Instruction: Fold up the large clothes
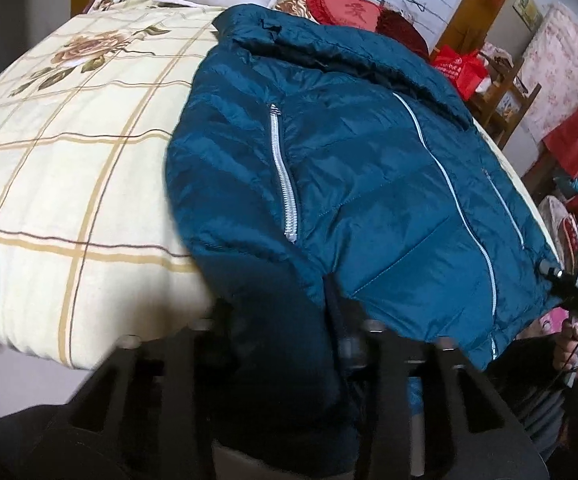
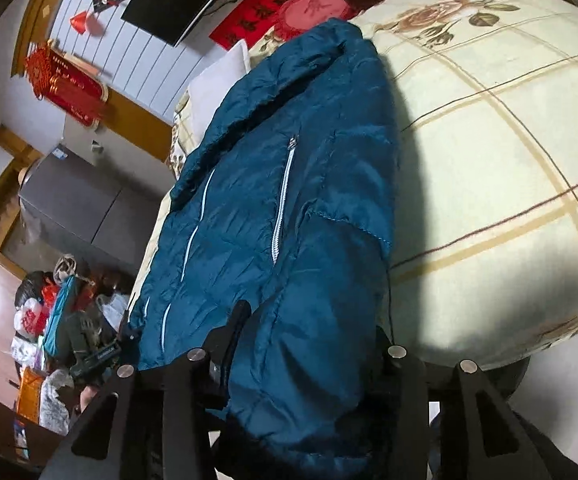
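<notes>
Jacket [image 1: 369, 184] — teal puffer, front up, zipped, lying along one side of the bed [image 1: 69, 184], hem at the near edge. My left gripper [image 1: 289, 344] points steeply down at the near hem corner; its jaws are narrow, pinched on jacket fabric. My right gripper [image 2: 309, 344] is tilted down less steeply, jaws partly closed around a thick bunch of the hem — pads look pressed on it. Checked bedspread beside the jacket is bare, wide room that side. Jacket's other edge runs close to the bed's side edge.
</notes>
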Demonstrator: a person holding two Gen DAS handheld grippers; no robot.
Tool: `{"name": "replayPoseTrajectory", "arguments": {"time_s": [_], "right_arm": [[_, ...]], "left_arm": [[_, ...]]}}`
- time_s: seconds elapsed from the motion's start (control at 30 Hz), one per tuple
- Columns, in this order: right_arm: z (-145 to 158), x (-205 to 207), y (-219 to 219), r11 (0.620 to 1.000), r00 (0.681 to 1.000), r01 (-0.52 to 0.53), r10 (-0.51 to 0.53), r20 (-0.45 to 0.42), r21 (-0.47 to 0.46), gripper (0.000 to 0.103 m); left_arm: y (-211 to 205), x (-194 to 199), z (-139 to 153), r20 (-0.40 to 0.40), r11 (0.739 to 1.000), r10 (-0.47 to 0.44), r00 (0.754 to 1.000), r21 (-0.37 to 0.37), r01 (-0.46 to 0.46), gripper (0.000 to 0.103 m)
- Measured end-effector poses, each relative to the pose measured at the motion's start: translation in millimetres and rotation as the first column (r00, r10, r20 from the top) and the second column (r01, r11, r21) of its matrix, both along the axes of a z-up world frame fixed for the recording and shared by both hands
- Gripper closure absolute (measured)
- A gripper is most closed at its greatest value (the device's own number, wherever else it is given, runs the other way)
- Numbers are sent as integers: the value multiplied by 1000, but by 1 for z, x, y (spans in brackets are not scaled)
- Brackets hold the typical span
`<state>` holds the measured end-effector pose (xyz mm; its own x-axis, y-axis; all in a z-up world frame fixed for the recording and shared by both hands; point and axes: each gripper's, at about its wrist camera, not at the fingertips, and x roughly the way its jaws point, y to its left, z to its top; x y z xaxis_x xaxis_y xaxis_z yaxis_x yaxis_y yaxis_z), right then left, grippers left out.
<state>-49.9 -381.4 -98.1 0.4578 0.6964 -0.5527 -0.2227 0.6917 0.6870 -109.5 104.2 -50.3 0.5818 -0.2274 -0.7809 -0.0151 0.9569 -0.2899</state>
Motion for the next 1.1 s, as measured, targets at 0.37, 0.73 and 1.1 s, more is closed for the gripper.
{"name": "replayPoseTrajectory", "arguments": {"time_s": [0.37, 0.73, 1.1], "right_arm": [[39, -48, 14, 999, 989, -34, 38, 141, -32, 84], [71, -89, 7, 992, 965, 16, 18, 261, -128, 84], [85, -115, 0, 985, 947, -9, 63, 315, -170, 84]], "left_arm": [[12, -35, 41, 90, 998, 37, 995, -44, -33, 91], [12, -81, 82, 193, 996, 51, 980, -82, -36, 91], [26, -110, 82, 202, 993, 75, 977, -107, -54, 91]]}}
